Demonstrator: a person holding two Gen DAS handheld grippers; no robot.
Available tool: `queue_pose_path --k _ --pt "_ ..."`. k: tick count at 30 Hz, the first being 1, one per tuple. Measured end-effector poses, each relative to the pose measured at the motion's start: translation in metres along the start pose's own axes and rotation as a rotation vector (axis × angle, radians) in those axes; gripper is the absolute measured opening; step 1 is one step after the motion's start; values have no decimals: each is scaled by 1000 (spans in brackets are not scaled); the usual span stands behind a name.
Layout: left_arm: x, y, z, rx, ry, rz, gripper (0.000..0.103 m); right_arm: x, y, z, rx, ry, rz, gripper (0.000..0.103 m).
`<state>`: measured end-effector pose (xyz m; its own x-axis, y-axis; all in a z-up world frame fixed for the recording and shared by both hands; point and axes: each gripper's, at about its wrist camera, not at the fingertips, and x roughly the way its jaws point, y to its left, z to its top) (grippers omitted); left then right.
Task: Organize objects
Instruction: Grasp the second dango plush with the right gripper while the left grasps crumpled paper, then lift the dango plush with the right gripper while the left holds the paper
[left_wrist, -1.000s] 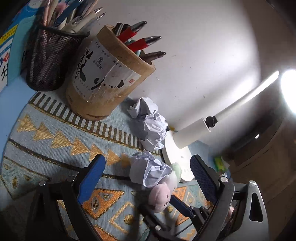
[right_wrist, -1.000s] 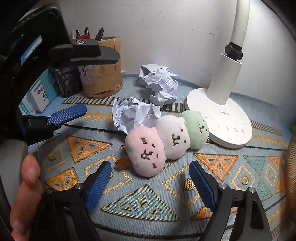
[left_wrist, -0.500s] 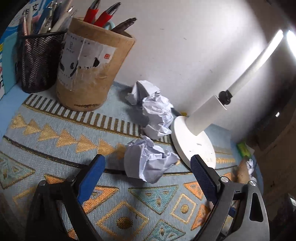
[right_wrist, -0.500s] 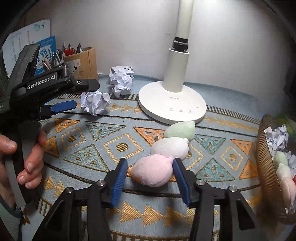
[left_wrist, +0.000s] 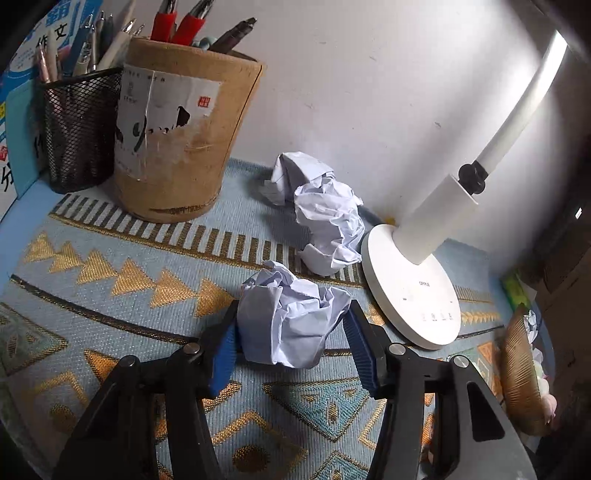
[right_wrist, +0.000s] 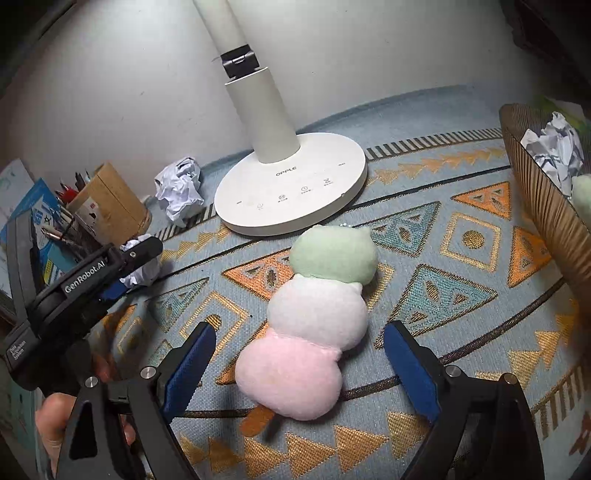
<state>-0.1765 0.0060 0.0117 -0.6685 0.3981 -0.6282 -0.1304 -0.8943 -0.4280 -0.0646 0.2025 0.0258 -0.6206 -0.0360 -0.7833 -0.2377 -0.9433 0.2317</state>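
— So, what have the left gripper (left_wrist: 291, 343)'s fingers (left_wrist: 221, 354) got?

— A crumpled paper ball (left_wrist: 291, 317). Both blue pads are pressed against its sides, closed in on it, and it sits on the patterned mat (left_wrist: 110, 295) that covers the surface.

— And the right gripper (right_wrist: 299, 363)?

— Its fingers (right_wrist: 188, 365) are spread wide and grip nothing. The plush dumpling skewer (right_wrist: 317, 317) lies on the mat between them: pink ball nearest the gripper, white in the middle, green at the far end, with a brown stick tip poking out under the pink one. Neither pad touches it.

— What's around them?

— Just past the green ball stands the white desk lamp (right_wrist: 291, 184), its round base on the mat. Beside the base, towards the wall, lies a second paper wad (left_wrist: 328, 218), touching or nearly touching the base's edge. Further left a brown cardboard pen holder (left_wrist: 177, 144) stands full of pens, with a black mesh pen cup (left_wrist: 77, 133) right against it and a blue book (left_wrist: 14, 110) behind.

— Anything on the right?

— A brown ribbed basket (right_wrist: 546, 206) at the mat's right side, well apart from the skewer. Crumpled paper (right_wrist: 554, 147) shows inside it, and something pale green (right_wrist: 581, 195) I can't make out.
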Motion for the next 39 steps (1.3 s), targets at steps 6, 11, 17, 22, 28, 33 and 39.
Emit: queue_pose_path --k 6,11,17,22,28,33,39 --pt "-48 -26 -14 78 -60 -165 51 -5 21 -7 -111 -22 -87 59" --pt "-92 -42 -54 77 -6 -198 51 -73 15 -31 -273 -105 34 60" --pt "-130 -39 -128 13 -45 -283 51 -98 -22 -69 -346 -94 38 60" --pt "-137 -52 -137 83 -61 -221 53 -77 -43 -74 -281 -28 50 61" --pt "-121 -57 -138 108 50 -251 53 -70 -40 -77 -301 21 56 65" --pt "-124 -53 -137 90 32 -245 53 -69 -41 -76 -291 33 63 69" --pt "-128 -29 -132 -32 -14 -239 53 -70 -51 -73 -234 37 97 71"
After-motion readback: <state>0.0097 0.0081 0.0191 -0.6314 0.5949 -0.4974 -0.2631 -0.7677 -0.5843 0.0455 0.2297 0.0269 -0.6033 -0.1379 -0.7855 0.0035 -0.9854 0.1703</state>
